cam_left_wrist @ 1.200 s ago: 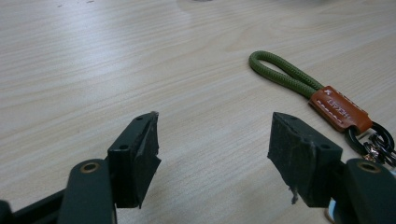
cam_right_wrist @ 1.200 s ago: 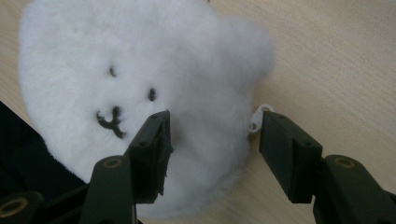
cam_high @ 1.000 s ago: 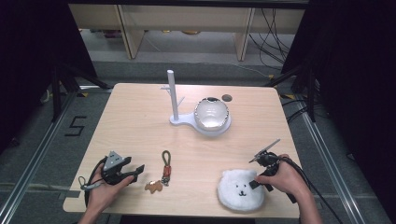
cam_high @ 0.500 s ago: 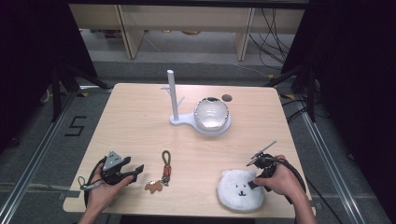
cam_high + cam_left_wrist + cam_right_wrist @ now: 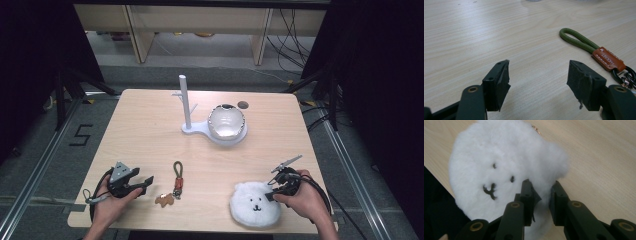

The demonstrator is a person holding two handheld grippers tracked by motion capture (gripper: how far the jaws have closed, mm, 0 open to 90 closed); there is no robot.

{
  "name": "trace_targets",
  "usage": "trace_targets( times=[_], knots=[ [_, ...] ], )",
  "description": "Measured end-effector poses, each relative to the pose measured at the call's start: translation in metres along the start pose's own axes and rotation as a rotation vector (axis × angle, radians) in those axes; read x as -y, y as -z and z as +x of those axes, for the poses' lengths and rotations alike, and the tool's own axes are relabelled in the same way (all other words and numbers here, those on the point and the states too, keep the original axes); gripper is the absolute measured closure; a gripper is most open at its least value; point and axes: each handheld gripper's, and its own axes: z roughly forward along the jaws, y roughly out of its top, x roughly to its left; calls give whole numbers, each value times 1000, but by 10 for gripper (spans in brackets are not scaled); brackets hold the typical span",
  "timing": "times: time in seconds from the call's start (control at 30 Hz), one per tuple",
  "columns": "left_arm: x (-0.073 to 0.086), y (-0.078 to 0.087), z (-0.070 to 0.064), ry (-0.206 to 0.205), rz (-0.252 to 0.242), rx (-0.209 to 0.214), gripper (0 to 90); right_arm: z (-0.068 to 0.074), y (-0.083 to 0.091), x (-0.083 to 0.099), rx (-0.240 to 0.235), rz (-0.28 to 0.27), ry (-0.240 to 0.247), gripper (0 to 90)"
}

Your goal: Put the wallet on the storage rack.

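A white plush bear face [image 5: 254, 205] lies flat near the table's front edge, right of centre. My right gripper [image 5: 272, 194] sits at its right rim. In the right gripper view the jaws [image 5: 542, 192] stand close together with the bear's [image 5: 499, 157] fur pinched between them. A keychain [image 5: 177, 176] with a green cord loop [image 5: 579, 41], an orange leather tag [image 5: 607, 60] and a brown animal charm [image 5: 163, 200] lies at front centre-left. My left gripper [image 5: 148, 181] rests on the table just left of it, open [image 5: 537, 75], with bare wood between the jaws.
A white stand with an upright post [image 5: 185, 102] and side pegs carries a shiny bowl [image 5: 226, 121] at the table's middle back. A small dark disc [image 5: 243, 104] lies behind the bowl. Dark floor drops away past the table edges [image 5: 310, 150].
My right gripper has slid down and left onto the bear's right rim, and its jaws have drawn in on the fur. The left gripper has barely moved.
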Motion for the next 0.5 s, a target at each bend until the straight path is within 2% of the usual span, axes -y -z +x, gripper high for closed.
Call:
trace_targets(
  times=[0.1, 0.13, 0.17, 0.23, 0.4, 0.5],
  knots=[
    [0, 1, 0, 1, 4, -11, 333, 2, 3, -1, -1, -19, 0, 765],
    [0, 1, 0, 1, 4, -10, 333, 4, 5, -1, 8, -26, -11, 765],
    [0, 1, 0, 1, 4, -10, 333, 7, 7, -1, -9, -34, -32, 765],
    [0, 0, 0, 2, -1, -3, 333, 6, 10, -2, 7, -64, 6, 766],
    [1, 0, 0, 0, 1, -3, 333, 9, 17, -5, 1, -115, 17, 766],
    [1, 0, -1, -6, 6, -8, 333, 11, 22, -6, 35, -166, 31, 767]
  ],
)
